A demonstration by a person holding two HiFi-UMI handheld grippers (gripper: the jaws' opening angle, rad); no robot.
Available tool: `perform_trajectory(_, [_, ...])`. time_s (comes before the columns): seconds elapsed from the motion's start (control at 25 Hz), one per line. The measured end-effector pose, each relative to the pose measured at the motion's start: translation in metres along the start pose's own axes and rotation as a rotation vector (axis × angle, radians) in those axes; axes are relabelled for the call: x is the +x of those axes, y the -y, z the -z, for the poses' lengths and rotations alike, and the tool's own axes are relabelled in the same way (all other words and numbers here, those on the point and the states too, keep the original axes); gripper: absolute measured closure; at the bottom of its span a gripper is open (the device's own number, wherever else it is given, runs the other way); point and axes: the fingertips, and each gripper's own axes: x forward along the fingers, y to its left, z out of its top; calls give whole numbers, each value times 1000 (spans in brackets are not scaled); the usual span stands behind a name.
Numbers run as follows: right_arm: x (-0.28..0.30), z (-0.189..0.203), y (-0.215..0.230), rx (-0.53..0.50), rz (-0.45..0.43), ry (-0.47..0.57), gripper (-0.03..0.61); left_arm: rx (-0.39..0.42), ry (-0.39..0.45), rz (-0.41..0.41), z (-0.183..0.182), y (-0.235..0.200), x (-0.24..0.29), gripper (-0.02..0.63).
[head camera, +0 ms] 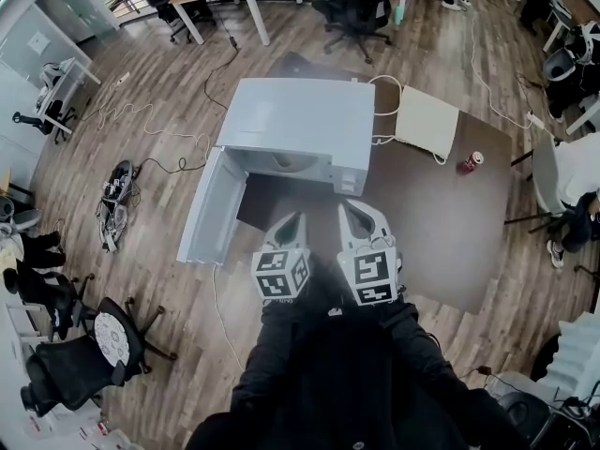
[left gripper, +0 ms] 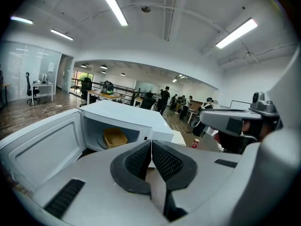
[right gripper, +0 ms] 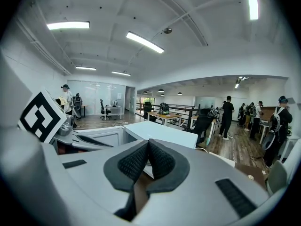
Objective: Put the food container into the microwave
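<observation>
The white microwave [head camera: 298, 120] stands on the dark table [head camera: 450, 242] with its door [head camera: 212, 210] swung open to the left. In the left gripper view a yellow food container [left gripper: 114, 137] sits inside the microwave [left gripper: 127, 119] cavity. My left gripper [head camera: 292, 220] and right gripper [head camera: 352, 210] hover side by side just in front of the opening, both shut and holding nothing. Seen from its own camera, the left gripper [left gripper: 151, 146] has its pads pressed together. The right gripper [right gripper: 148, 145] likewise has its pads touching, with the microwave [right gripper: 162, 133] beyond it.
A red can [head camera: 473, 161] and a flat white box [head camera: 427, 121] with a cable lie on the table to the right of the microwave. Office chairs [head camera: 80, 350], desks and cables surround the table on the wooden floor. People stand far off in the room.
</observation>
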Motion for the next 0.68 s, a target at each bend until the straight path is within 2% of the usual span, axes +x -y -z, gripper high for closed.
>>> perform_trajectory(0.68, [-10, -2, -15, -23, -12, 15, 554, 15, 17, 2, -2, 3, -13, 580])
